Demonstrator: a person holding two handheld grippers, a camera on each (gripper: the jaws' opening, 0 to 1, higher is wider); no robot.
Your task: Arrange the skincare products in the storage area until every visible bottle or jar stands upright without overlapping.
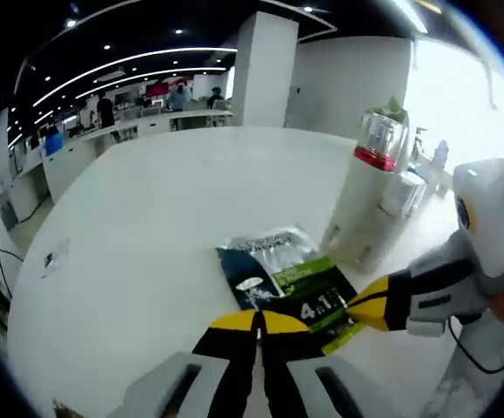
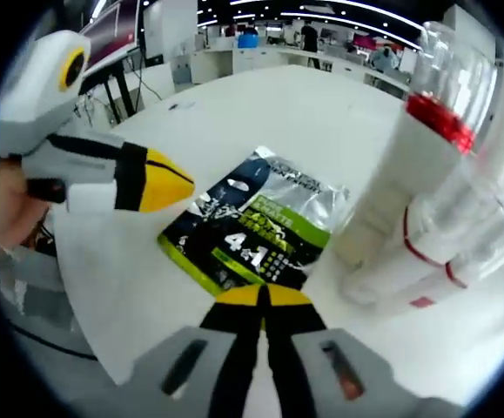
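A dark blue and green sachet marked "4 in 1" lies flat on the white table. Just right of it stands a tall white bottle with a red band and clear cap. In the right gripper view the same sachet lies ahead, the upright bottle stands to its right, and a second white bottle with red bands lies on its side at the first one's foot. My left gripper is shut and empty at the sachet's near edge. My right gripper is also shut and empty, just short of the sachet.
The right gripper's yellow tip enters the left gripper view beside the sachet; the left gripper's tip enters the right gripper view, held by a hand. Far off are office desks, a white pillar and people.
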